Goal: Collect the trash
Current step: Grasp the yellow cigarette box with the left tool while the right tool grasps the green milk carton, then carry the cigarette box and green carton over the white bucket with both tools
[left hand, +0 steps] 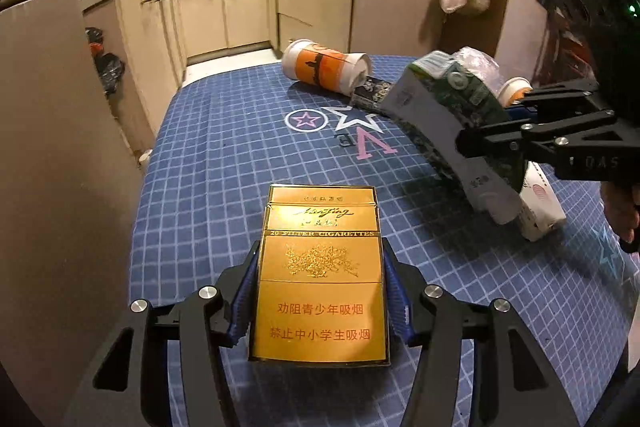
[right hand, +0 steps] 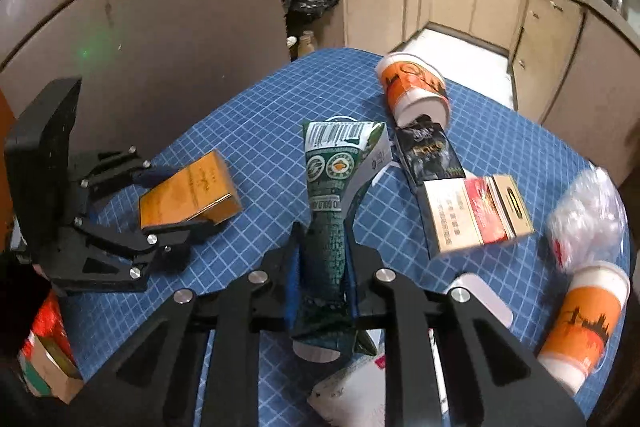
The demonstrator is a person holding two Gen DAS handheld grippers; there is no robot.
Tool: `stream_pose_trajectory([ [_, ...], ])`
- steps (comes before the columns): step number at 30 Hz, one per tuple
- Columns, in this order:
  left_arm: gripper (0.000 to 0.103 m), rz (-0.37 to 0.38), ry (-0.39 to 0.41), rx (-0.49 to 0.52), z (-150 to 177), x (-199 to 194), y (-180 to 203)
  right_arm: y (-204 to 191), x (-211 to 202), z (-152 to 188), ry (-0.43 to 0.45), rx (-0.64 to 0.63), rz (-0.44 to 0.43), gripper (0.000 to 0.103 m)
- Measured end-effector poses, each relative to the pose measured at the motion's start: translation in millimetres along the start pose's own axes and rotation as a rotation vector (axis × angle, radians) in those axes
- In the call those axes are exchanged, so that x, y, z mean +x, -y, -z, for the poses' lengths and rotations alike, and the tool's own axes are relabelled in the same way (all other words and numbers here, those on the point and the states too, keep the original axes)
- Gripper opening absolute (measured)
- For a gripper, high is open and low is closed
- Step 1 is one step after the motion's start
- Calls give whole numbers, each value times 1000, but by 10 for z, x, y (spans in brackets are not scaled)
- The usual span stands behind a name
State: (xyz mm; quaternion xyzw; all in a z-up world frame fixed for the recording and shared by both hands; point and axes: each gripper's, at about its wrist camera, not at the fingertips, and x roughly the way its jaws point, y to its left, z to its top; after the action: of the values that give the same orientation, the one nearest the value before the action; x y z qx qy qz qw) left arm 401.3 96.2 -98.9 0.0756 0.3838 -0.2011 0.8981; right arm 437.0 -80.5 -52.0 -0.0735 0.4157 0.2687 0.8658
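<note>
Warm, dim indoor light; strong fisheye bending with dark corners; right-hand edges motion-blurred.

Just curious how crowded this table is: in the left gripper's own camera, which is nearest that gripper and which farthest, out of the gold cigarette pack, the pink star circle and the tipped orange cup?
1. Gold cigarette pack, between the left gripper fingers.
2. Pink star circle, mid-table.
3. Tipped orange cup, far edge.

Table (right hand: 256, 123) w/ blue grid cloth fills mid-frame. On it: tipped orange cup (right hand: 416, 87) at top center, black pack (right hand: 430, 151) just below, touching; red/tan packs (right hand: 476, 215) center right, 2nd orange cup (right hand: 580, 323) lower right.
</note>
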Motion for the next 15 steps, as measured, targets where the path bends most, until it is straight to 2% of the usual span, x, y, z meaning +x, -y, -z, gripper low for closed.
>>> stream_pose_trajectory([
  [5, 57, -14, 22, -34, -6, -170, 50, 7, -271, 86, 68, 39, -15, 16],
  [8, 57, -50, 37, -36, -18, -278, 150, 22, -468, 177, 115, 70, -23, 16],
  [15, 57, -119, 78, -11, -32, -520, 568, -108, -945, 578, 195, 106, 0, 16],
])
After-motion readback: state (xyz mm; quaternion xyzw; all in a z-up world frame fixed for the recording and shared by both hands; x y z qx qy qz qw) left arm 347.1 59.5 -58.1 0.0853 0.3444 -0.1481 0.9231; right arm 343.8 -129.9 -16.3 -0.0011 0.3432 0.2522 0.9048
